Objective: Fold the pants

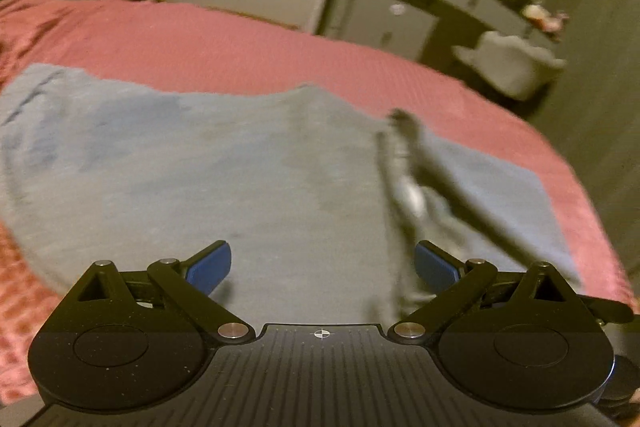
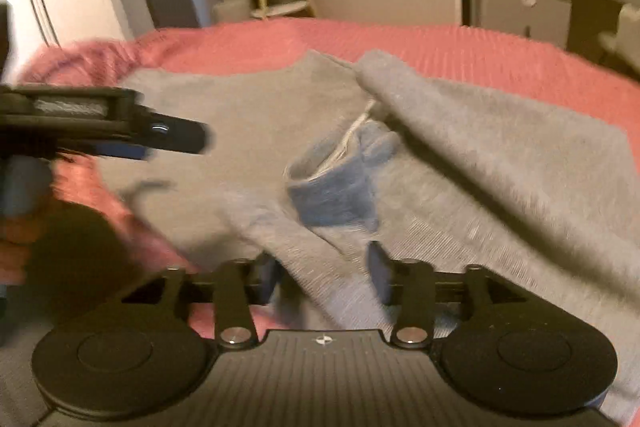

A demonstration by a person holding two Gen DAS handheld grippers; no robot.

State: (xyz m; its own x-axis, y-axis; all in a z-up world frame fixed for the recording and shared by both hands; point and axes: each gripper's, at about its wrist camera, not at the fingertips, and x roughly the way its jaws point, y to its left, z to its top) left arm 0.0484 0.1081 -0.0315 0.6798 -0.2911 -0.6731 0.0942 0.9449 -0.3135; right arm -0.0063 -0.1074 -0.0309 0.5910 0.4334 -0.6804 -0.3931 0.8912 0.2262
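Pants [image 1: 200,167], 1 pair, 2 grippers [image 1: 323,263]

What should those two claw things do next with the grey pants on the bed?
Probably draw the right gripper back: its jaws stand apart with a fold of the pants between them, seemingly let go. The left gripper hovers open above the cloth.
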